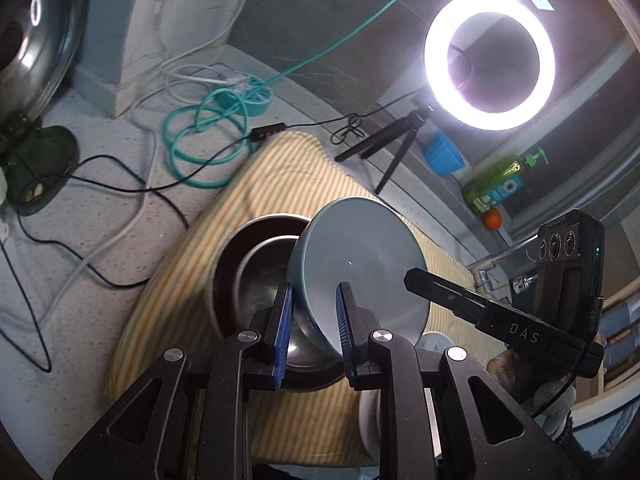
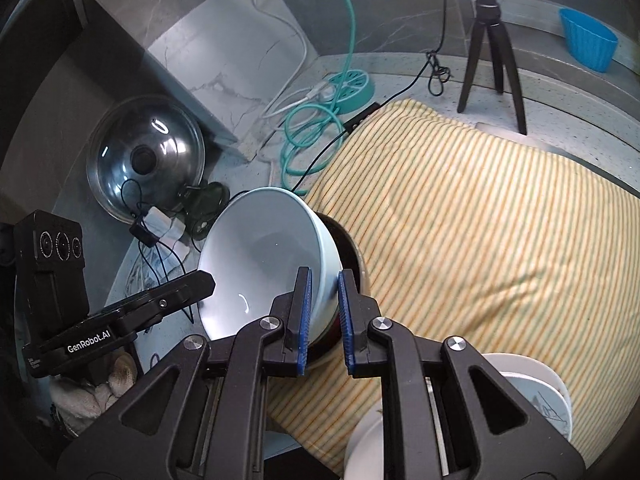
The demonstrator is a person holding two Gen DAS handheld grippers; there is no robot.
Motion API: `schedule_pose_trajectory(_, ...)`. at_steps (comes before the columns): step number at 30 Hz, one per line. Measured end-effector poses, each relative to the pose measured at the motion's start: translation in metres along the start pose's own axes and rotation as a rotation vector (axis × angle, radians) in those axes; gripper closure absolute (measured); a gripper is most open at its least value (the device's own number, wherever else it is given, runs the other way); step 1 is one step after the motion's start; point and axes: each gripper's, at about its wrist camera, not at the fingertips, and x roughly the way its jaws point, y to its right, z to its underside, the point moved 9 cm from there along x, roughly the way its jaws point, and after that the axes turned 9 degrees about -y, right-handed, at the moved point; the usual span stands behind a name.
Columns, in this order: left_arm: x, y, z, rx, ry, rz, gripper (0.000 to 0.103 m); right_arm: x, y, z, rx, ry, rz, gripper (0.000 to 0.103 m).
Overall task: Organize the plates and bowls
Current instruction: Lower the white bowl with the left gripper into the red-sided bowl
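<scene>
A pale blue-grey bowl (image 1: 360,264) (image 2: 260,248) hangs tilted over a dark maroon bowl (image 1: 240,248) (image 2: 348,248) with a steel inside, which sits on the striped cloth. My left gripper (image 1: 314,292) is shut on one side of the pale bowl's rim. On the opposite side of the rim my right gripper (image 2: 324,280) is shut too. Each view shows a finger of the other gripper (image 1: 440,294) (image 2: 180,288) reaching the bowl's far edge. A gloved hand holds each tool.
The yellow striped cloth (image 2: 480,220) covers the counter's middle. White bowls (image 2: 528,392) stand at its near edge. A pot lid (image 2: 144,156), coiled teal cable (image 1: 200,140), black wires, a tripod (image 2: 492,40) with ring light (image 1: 490,60), a blue cup (image 2: 588,40) and a soap bottle (image 1: 496,184) ring it.
</scene>
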Motion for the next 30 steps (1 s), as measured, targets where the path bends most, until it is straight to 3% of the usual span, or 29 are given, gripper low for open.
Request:
schedule_pose_trajectory(25,0.015,-0.026,0.007,-0.029,-0.059,-0.037,0.082,0.041,0.001,0.002,-0.032,-0.074,0.055,0.087)
schedule_pose_trajectory(30,0.006,-0.028,0.001,-0.039,-0.023,-0.043,0.074,0.028,-0.002,-0.002,-0.042,-0.022,0.033,0.054)
